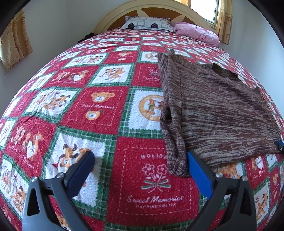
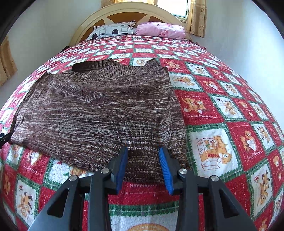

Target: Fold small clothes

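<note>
**Sweater on bed, both grippers at its near hem**

Bed (image 1: pixel 99 106): we see a quilt of red, white and green squares with bear prints covering the whole surface. It gives a flat, soft base for folding.

Headboard (image 2: pixel 127 10): cream arch at the far end, with a patterned pillow (image 2: pixel 113 30) and a pink pillow (image 2: pixel 159 30) against it. Both are well apart from the work.

Sweater (image 2: pixel 92 110): brown marled knit, lying flat on the quilt with its neck (image 2: pixel 92 66) toward the headboard and its hem toward us. In the left view one side (image 1: pixel 170 113) is already turned in along the body, its long strip running down to the hem. The other side also looks folded in, though we cannot be sure.

Right gripper (image 2: pixel 143 151): we find its jaws part open, straddling the hem near the right corner, with cloth between the blue pads (image 2: pixel 122 165) but not pinched.

Left gripper (image 1: pixel 140 156): we find it spread wide, empty, low over the quilt. Its right finger (image 1: pixel 198 170) sits just beside the left hem corner.

Step in hand, as we judge it: take both hem corners and carry the hem up toward the neck. To do it well we should bring the left gripper over onto the corner, catch every layer in each pinch, lift both corners level and together, and lay the hem square to the shoulders so the turned-in side does not spill out.
</note>
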{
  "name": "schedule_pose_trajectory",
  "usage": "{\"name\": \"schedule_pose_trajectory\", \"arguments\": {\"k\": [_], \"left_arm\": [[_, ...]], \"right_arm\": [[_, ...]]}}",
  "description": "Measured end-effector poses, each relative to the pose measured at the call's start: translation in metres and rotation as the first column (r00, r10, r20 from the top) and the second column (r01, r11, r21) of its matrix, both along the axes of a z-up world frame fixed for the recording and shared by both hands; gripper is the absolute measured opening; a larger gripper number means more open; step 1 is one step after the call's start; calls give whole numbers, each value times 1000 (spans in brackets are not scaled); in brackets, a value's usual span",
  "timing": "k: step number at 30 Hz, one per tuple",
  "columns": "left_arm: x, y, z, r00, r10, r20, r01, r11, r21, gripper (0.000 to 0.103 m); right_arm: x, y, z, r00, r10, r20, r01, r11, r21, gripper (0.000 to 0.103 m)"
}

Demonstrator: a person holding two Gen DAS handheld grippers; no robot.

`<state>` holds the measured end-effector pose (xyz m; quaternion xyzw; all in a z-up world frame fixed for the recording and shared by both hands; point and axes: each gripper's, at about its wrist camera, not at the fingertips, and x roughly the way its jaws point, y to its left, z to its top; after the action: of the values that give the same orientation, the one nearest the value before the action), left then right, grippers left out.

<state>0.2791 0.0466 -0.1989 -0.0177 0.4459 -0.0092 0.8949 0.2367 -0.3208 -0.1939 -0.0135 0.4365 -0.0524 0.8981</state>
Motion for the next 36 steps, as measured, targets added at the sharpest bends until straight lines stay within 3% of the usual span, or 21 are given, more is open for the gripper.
{"name": "schedule_pose_trajectory", "arguments": {"k": [10, 13, 21, 27, 36], "left_arm": [[-7, 4, 2, 1000, -4, 5, 4, 1000, -19, 103], [-9, 5, 3, 1000, -2, 9, 3, 1000, -28, 103], [-15, 11, 7, 1000, 11, 20, -10, 999, -47, 103], [-19, 35, 9, 994, 99, 43, -93, 987, -134, 103], [-15, 40, 9, 998, 63, 11, -61, 986, -157, 103]], "right_arm": [[-22, 15, 16, 998, 1, 62, 0, 1000, -26, 53], [-24, 22, 19, 998, 25, 61, -26, 1000, 6, 64], [-27, 47, 22, 992, 104, 69, -104, 994, 8, 65], [-29, 67, 25, 985, 158, 72, -157, 987, -12, 65], [-25, 147, 31, 923, 374, 89, -364, 924, -114, 65]]}}
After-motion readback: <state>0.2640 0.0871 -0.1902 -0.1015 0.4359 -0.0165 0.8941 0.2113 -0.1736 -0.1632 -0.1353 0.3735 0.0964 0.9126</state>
